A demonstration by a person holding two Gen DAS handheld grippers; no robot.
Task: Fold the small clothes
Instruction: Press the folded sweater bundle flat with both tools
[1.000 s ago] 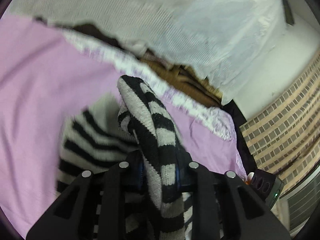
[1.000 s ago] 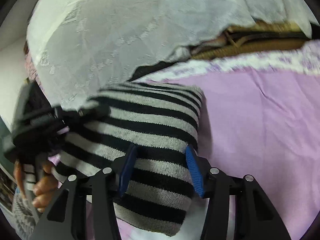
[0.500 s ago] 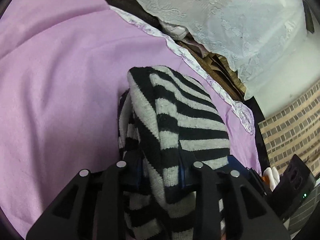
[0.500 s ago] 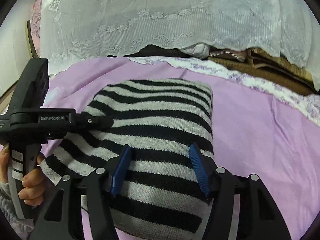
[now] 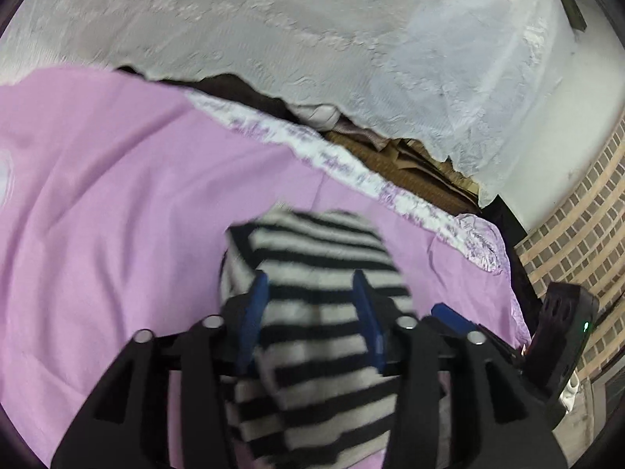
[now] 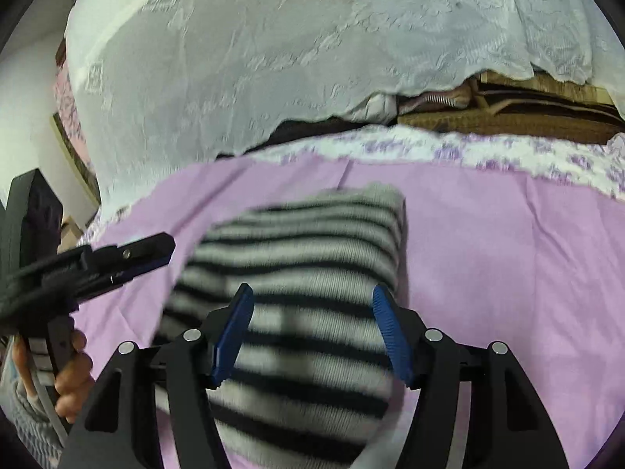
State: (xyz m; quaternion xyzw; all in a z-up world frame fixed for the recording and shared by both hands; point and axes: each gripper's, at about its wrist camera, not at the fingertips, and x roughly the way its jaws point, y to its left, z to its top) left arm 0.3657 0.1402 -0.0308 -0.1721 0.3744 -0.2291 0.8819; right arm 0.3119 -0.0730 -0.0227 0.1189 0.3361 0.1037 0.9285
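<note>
A black-and-grey striped knit garment (image 6: 312, 242) lies folded on the pink bed sheet (image 6: 488, 234). My right gripper (image 6: 312, 305) hovers over its near end, open, the blue pads (image 6: 386, 324) wide apart and not pressing the knit. My left gripper (image 5: 311, 297) has its jaws opening; the garment (image 5: 312, 258) shows between and below its blue pads (image 5: 256, 305) without being pinched. In the right wrist view the left gripper (image 6: 156, 250) points in from the left, just clear of the garment's edge, and a hand (image 6: 70, 367) holds its grip.
A white lace cloth (image 5: 312, 39) drapes over a pile at the back of the bed, with brown folded blankets (image 6: 508, 113) under its edge. The sheet's floral trim (image 5: 343, 164) marks the far edge. A brick-patterned wall (image 5: 578, 226) stands at the right.
The left gripper has let go of the bunched striped fold and drawn back from it. The garment now lies flat and folded. The right gripper's pads have spread a little wider.
</note>
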